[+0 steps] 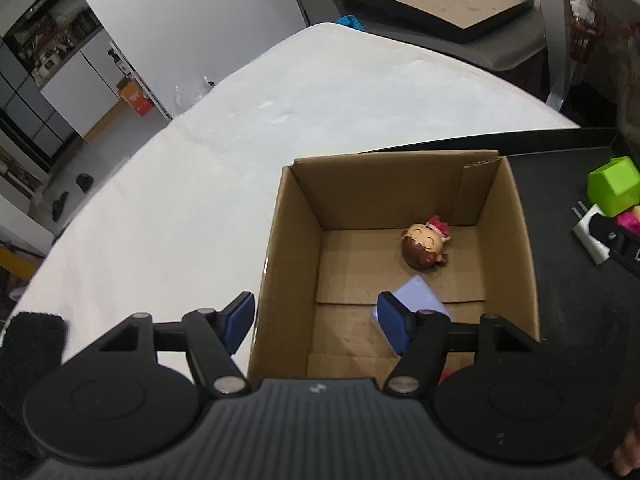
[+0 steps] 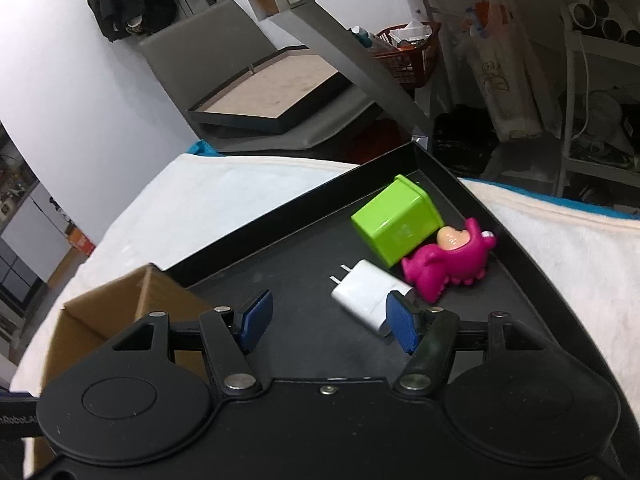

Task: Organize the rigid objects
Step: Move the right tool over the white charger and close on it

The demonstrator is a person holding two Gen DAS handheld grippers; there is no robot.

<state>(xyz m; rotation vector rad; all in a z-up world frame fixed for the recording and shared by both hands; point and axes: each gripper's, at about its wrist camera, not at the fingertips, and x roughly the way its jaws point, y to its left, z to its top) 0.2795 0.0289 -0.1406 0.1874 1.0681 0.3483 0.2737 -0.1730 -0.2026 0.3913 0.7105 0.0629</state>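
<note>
- Two things lie in the cardboard box (image 1: 296, 240), centre-right of the left view: a doll head (image 1: 424, 246) and a pale lilac block (image 1: 420, 298).
- Three things lie on the black tray (image 2: 280, 264), right of centre in the right view: a green cube (image 2: 396, 220), a pink figure (image 2: 444, 264), a white charger (image 2: 372, 298).
- The left hand-held gripper (image 1: 316, 322) hangs released over the box's left wall, nothing between its pads.
- The right hand-held gripper (image 2: 330, 322) is released, empty, over bare tray; the charger sits just past its right finger.
- White cloth (image 1: 240, 160) covers the surface; cluttered room behind.

Only "RobotLA", cut off at the frame edge, reads on a dark bar (image 2: 16, 420) beside the right claw (image 2: 328, 322).
</note>
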